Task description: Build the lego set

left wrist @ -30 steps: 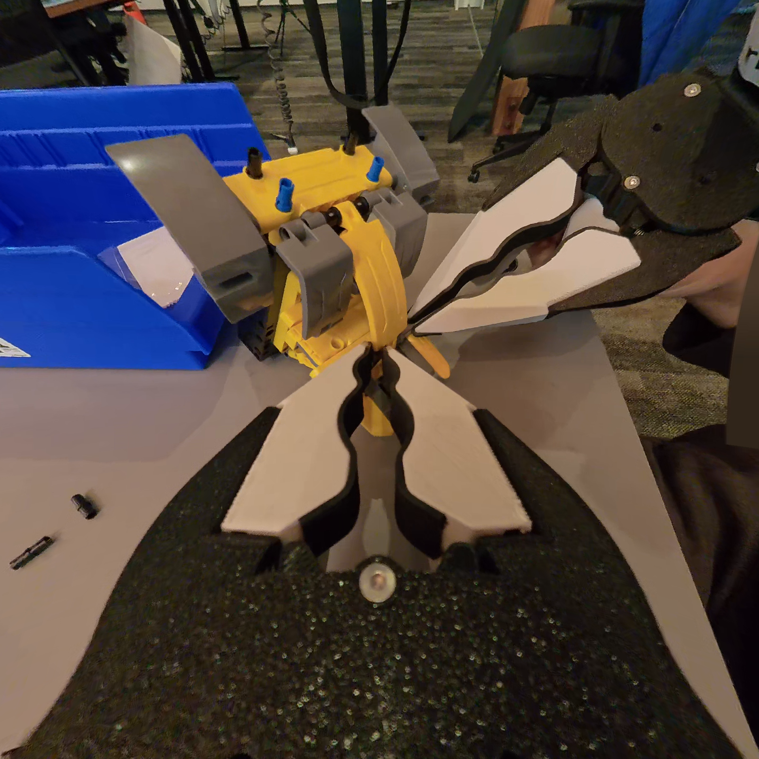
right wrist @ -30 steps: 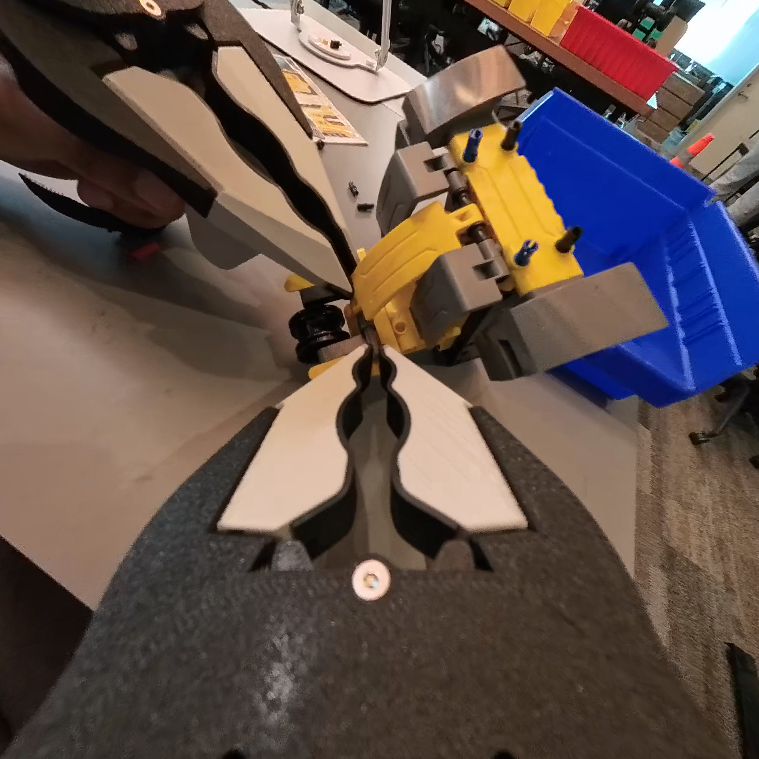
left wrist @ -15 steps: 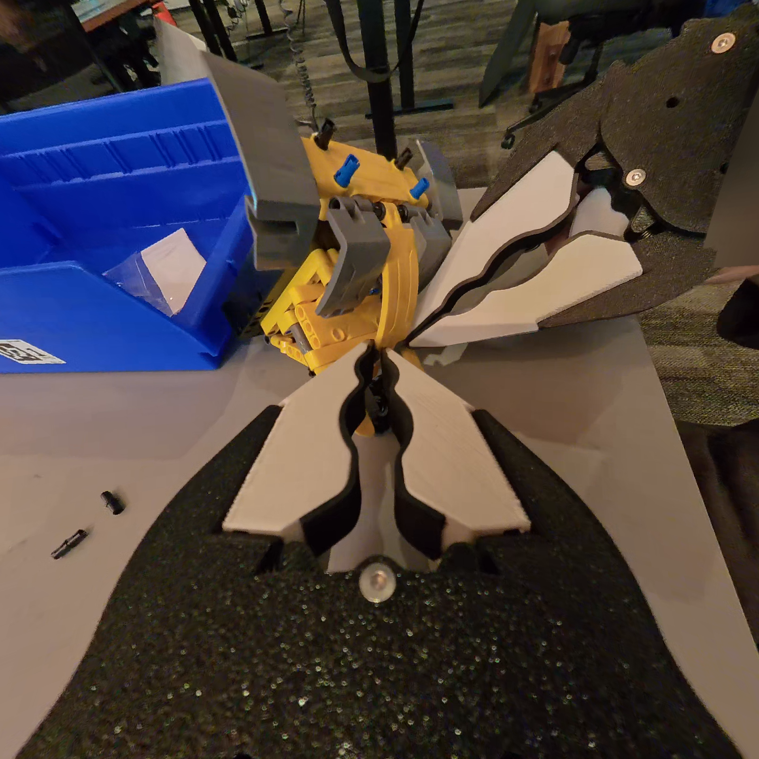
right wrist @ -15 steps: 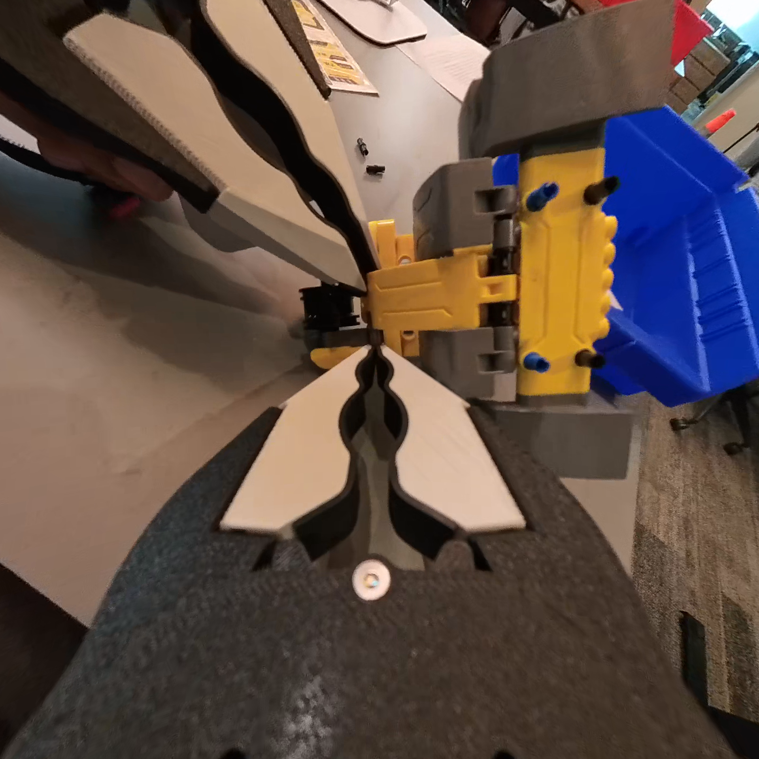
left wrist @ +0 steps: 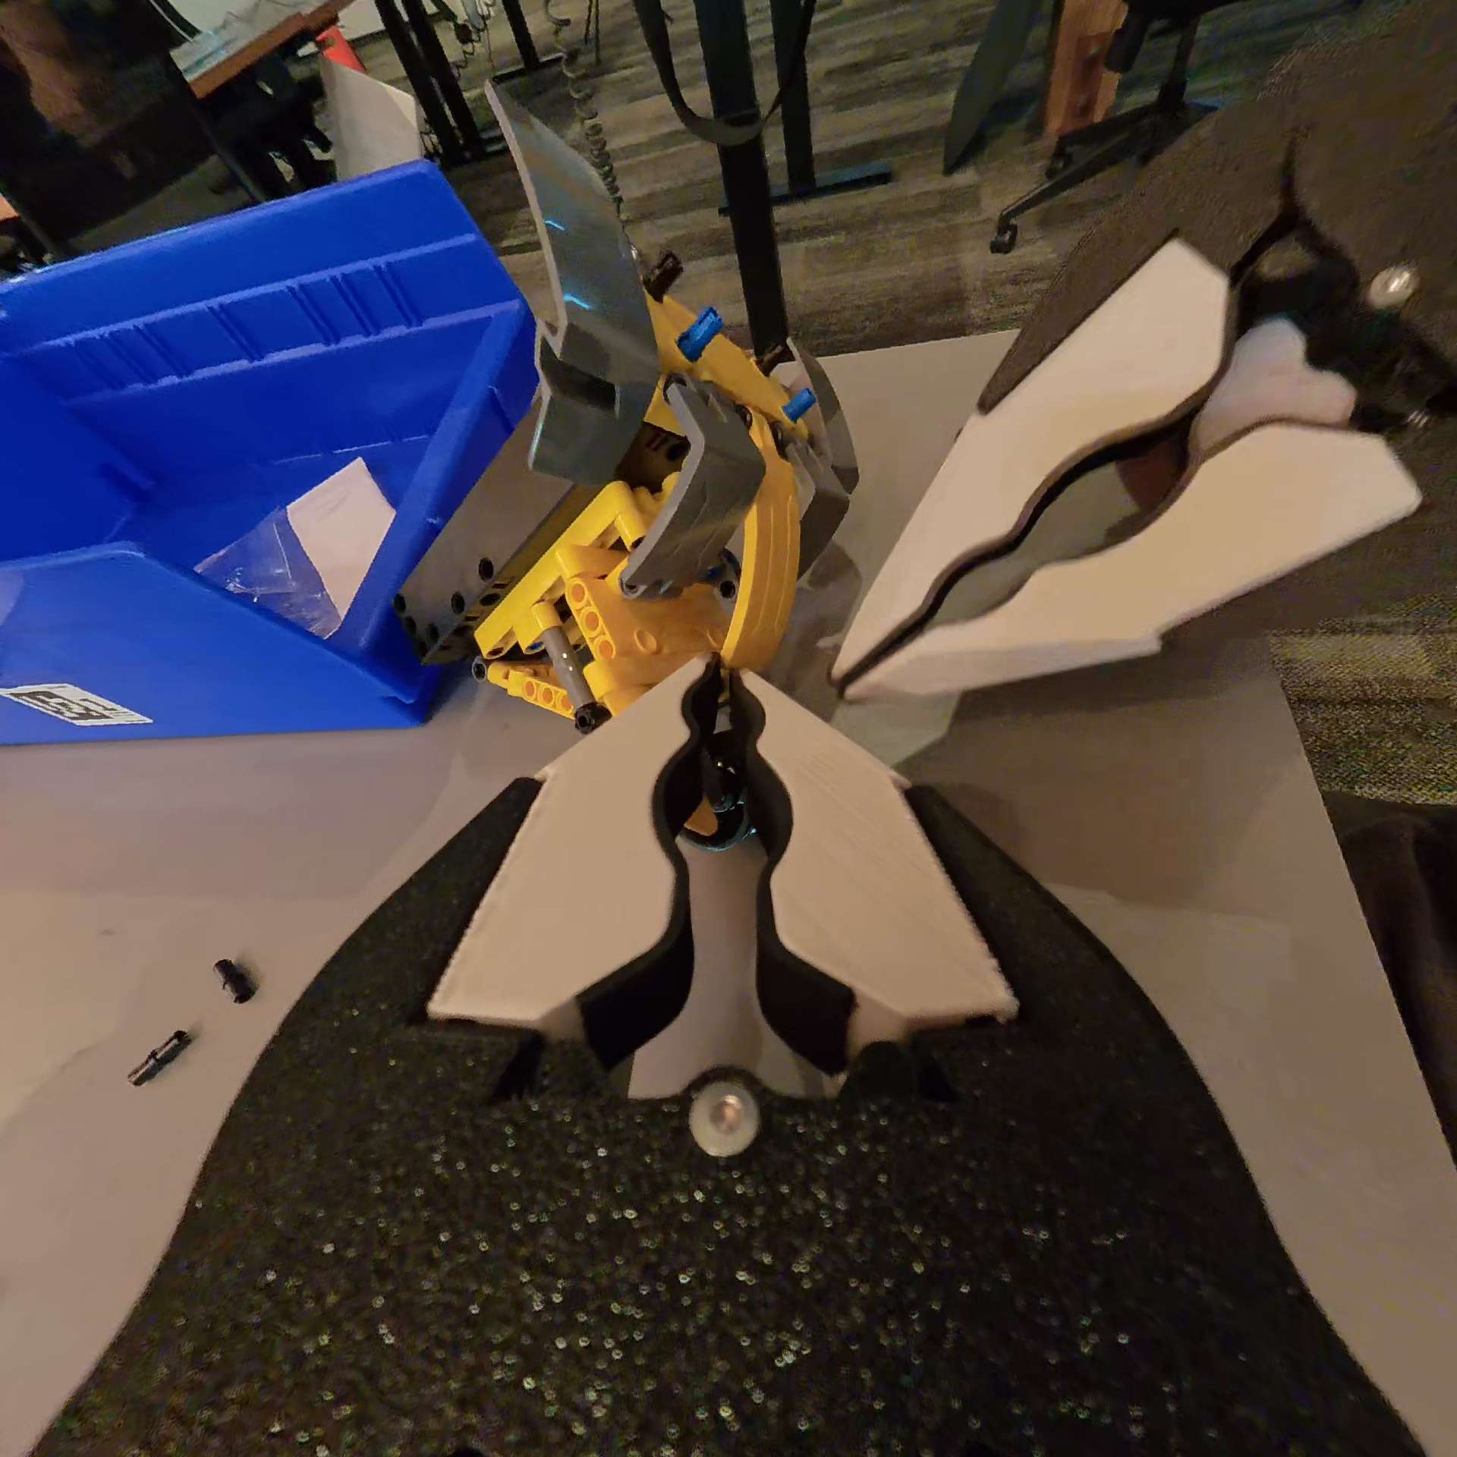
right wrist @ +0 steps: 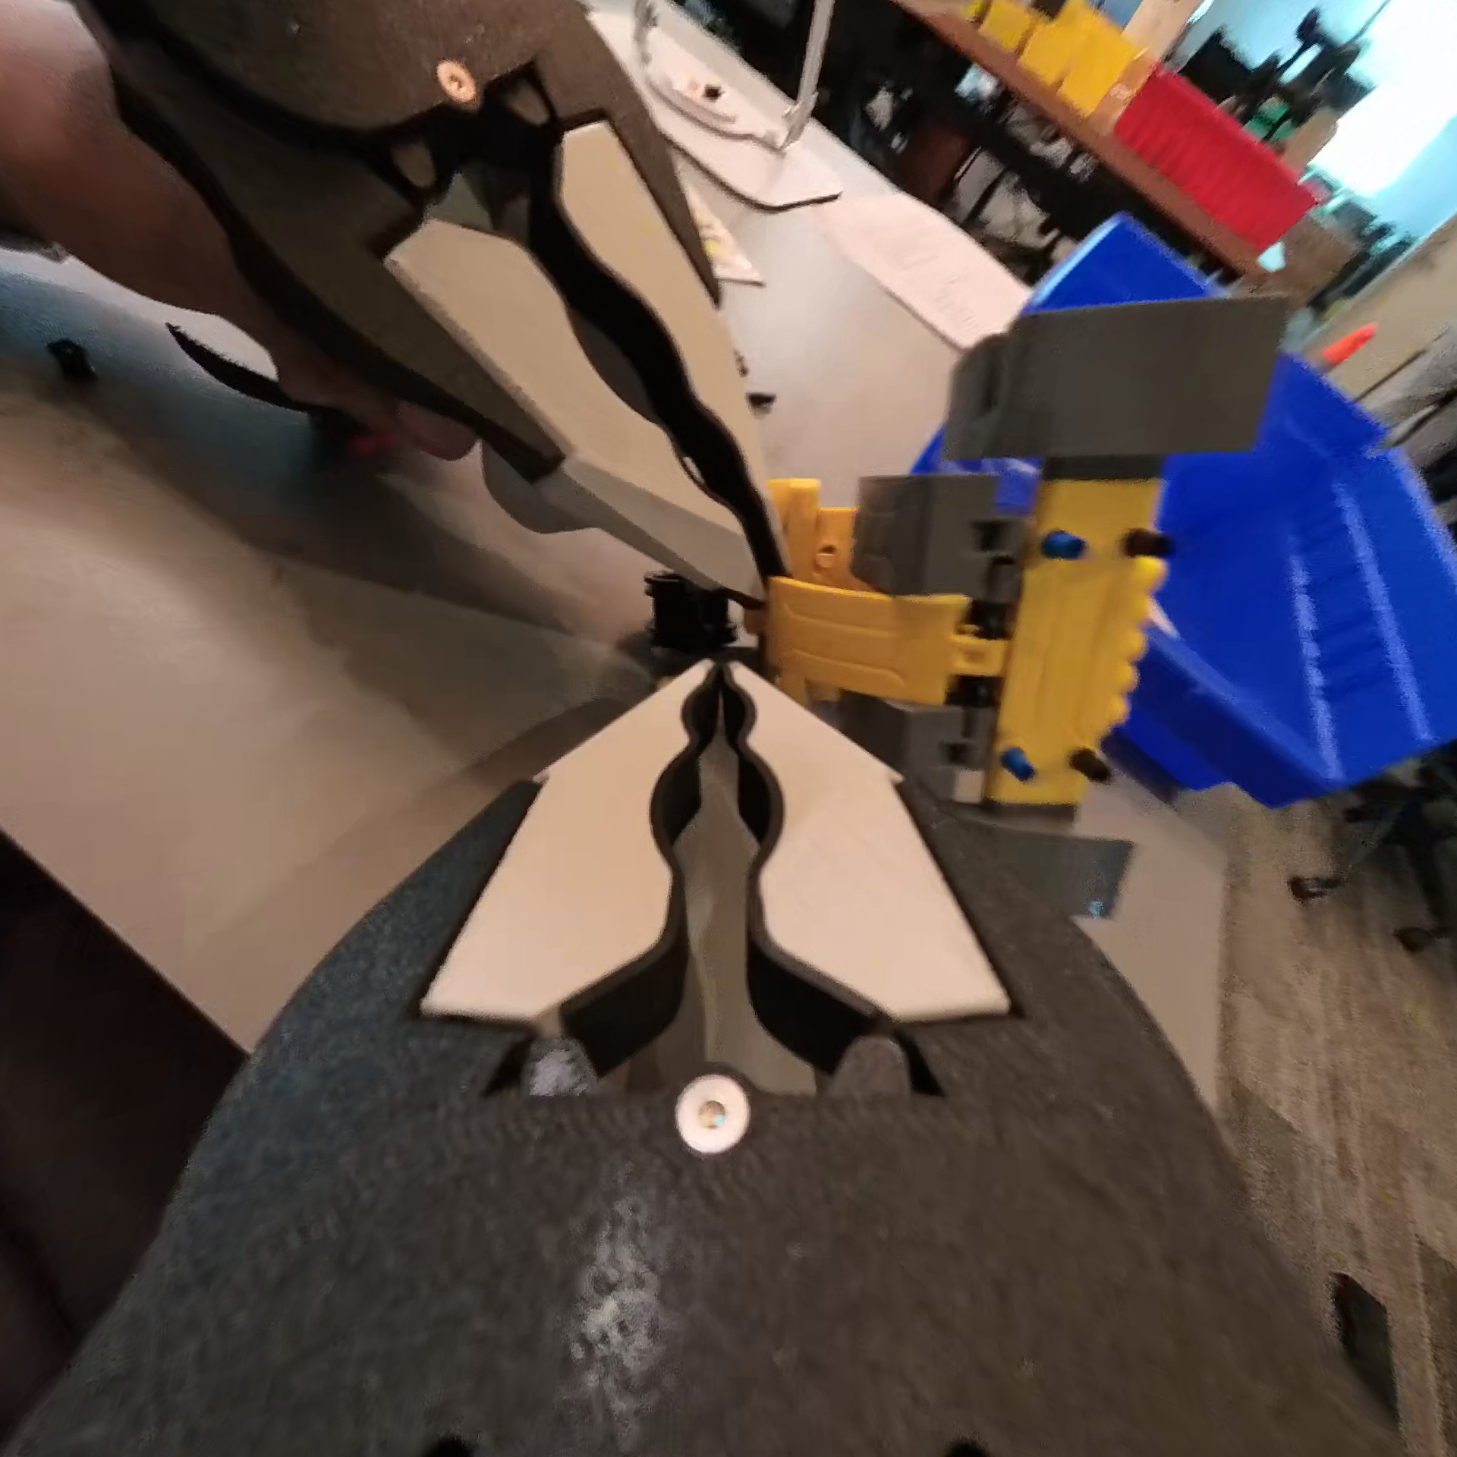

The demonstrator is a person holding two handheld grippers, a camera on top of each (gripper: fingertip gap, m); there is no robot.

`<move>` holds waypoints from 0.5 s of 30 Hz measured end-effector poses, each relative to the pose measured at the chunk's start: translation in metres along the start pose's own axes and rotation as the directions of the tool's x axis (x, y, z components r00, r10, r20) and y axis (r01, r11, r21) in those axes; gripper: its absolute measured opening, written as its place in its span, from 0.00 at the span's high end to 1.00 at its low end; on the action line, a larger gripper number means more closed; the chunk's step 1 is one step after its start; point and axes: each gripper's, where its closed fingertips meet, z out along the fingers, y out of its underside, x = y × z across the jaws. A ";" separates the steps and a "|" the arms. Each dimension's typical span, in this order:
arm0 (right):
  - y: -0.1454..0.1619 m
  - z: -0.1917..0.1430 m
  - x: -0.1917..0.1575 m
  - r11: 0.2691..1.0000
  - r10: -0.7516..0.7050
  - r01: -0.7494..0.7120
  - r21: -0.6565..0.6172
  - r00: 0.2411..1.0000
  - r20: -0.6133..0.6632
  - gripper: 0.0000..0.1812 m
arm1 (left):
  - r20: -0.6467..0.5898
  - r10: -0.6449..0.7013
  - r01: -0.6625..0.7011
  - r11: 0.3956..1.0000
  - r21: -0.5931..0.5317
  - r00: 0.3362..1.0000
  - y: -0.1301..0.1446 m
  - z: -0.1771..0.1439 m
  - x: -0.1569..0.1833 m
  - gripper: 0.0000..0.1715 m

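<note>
A yellow-and-grey brick model with blue and black pins stands tipped up on the grey table, next to the blue bin. My left gripper is shut on the model's curved yellow piece; a black wheel shows in the gap behind the tips. It also shows in the right wrist view, clamped on the yellow part. My right gripper is shut with nothing visible between its tips, just beside the model and its black wheel. In the left wrist view it sits a little to the model's right.
A blue bin holding a clear plastic bag stands left of the model; it also shows in the right wrist view. Two small black pins lie on the table. The table edge runs along the right, with carpet beyond. Both grippers' tips are close together, under 4 cm apart.
The left gripper has tipped the model further upright, its grey wing rising. The right gripper's tips, earlier against the yellow part, now sit slightly off it.
</note>
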 end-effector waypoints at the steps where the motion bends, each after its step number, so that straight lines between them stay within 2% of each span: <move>1: 0.000 -0.006 0.006 1.000 -0.008 0.008 0.022 0.999 -0.033 1.00 | 0.001 0.002 -0.002 1.000 0.000 1.000 0.000 0.000 0.000 1.00; 5: -0.003 -0.027 0.027 0.981 -0.162 0.181 0.076 0.965 -0.208 0.87 | 0.008 0.009 -0.009 1.000 0.000 1.000 0.000 0.000 0.000 1.00; 8: -0.003 -0.020 0.015 0.918 -0.389 0.397 -0.001 0.897 -0.209 0.85 | 0.009 0.013 -0.013 1.000 0.000 1.000 0.000 0.000 0.000 1.00; 12: -0.012 -0.003 0.004 0.751 -0.660 0.650 -0.118 0.731 -0.171 0.85 | 0.005 0.008 -0.008 1.000 0.001 1.000 0.000 0.000 0.000 1.00; 15: -0.012 0.005 0.013 0.553 -0.833 0.799 -0.236 0.534 -0.142 0.85 | 0.000 0.005 -0.005 1.000 0.001 1.000 0.000 0.000 0.000 1.00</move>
